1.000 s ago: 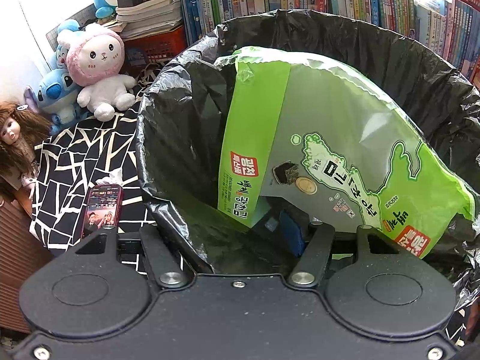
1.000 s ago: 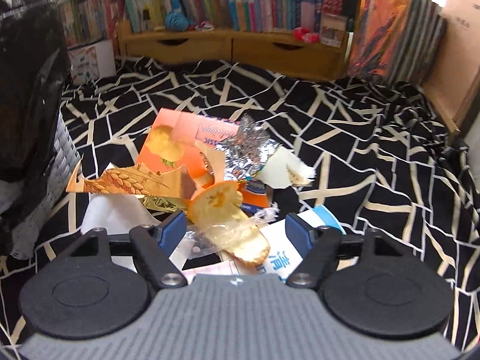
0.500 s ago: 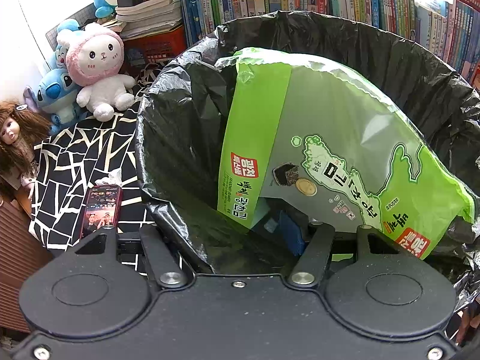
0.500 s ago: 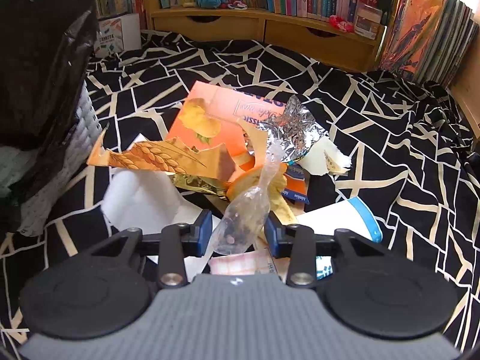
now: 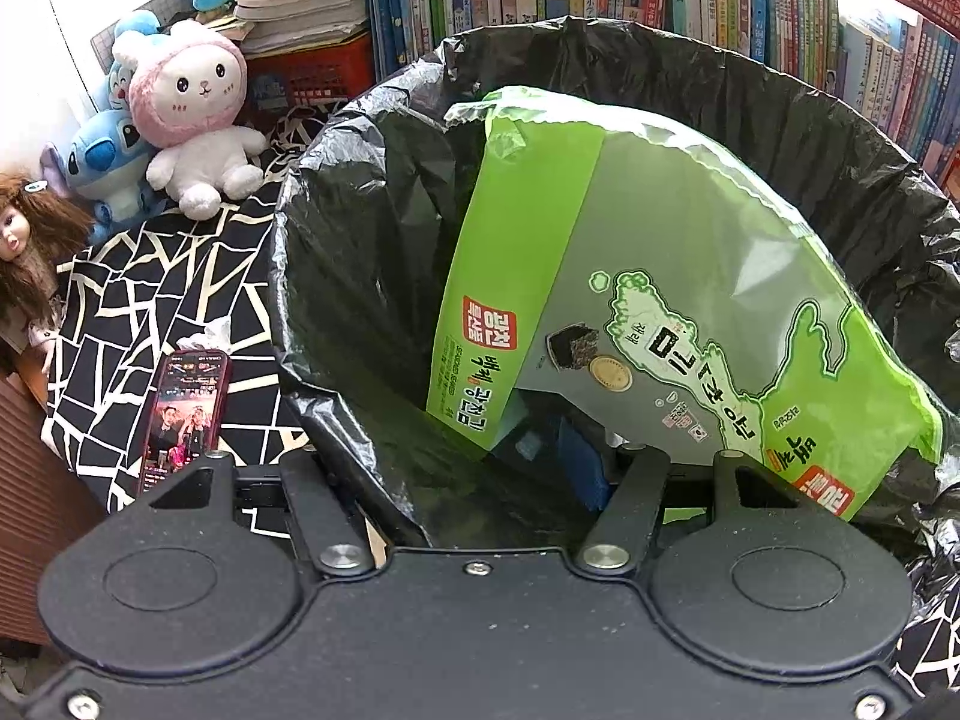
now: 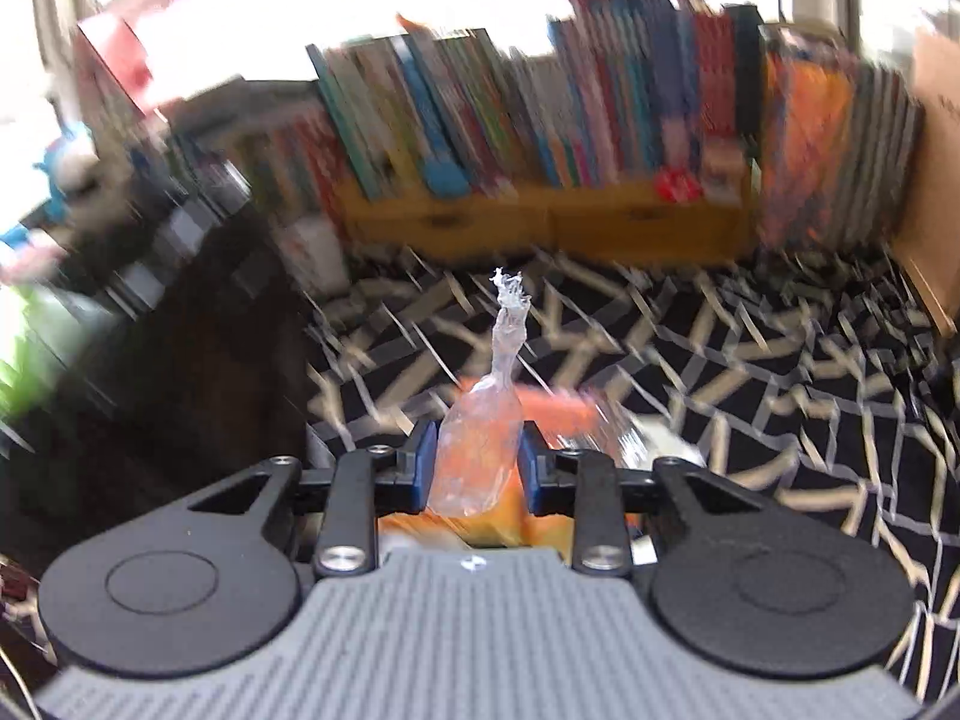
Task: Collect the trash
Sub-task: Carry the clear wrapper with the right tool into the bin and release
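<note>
One clear wrapper (image 6: 477, 456) pinched in right tongs (image 6: 477, 465); one green packet (image 5: 660, 276) in bin (image 5: 360, 228).

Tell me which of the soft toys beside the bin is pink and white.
The rabbit-faced plush: pink hood, white body, sitting nearest the bin. The other plush toys around it are blue.

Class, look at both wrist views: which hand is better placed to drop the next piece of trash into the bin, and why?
Right. The right gripper is shut on a clear plastic wrapper; the left gripper sits at the black bin liner's rim.
</note>
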